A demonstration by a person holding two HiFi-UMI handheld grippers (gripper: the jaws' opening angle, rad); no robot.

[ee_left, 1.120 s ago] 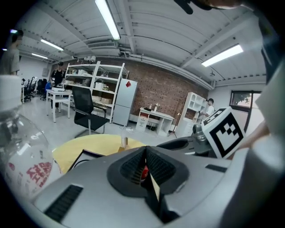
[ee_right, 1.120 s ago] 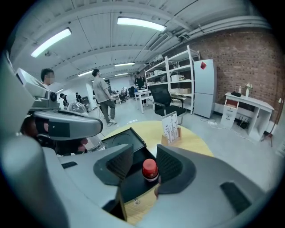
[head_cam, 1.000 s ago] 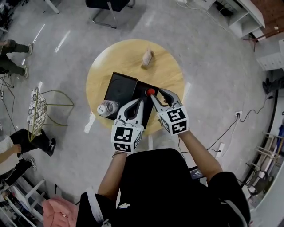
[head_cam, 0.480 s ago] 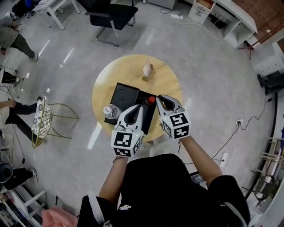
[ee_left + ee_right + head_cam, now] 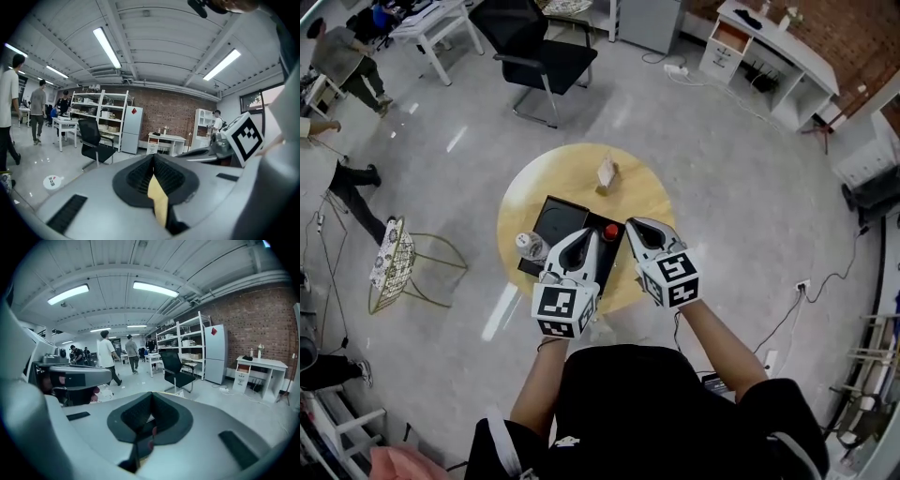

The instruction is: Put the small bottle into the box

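A small bottle with a red cap (image 5: 611,232) stands in the right half of the open black box (image 5: 555,217) on the round wooden table (image 5: 572,173). My right gripper (image 5: 634,225) hangs above the table just right of the bottle. Its jaws have just been closing, are now shut, and hold nothing. My left gripper (image 5: 585,235) hovers over the box's near side, also shut and empty. In the right gripper view the right gripper (image 5: 151,397) shows a closed slit, with a bit of red below it. The left gripper (image 5: 153,157) looks the same in its own view.
A clear bottle (image 5: 528,246) lies at the box's left edge. A small tan object (image 5: 605,173) stands at the table's far side. A black office chair (image 5: 546,58) is beyond the table and a wire chair (image 5: 398,262) to its left. People walk at the far left.
The right jaws, open around the red-capped bottle a second ago, have let go and shut. Both grippers rose from the table, which now looks smaller. The bottle stays in the box.
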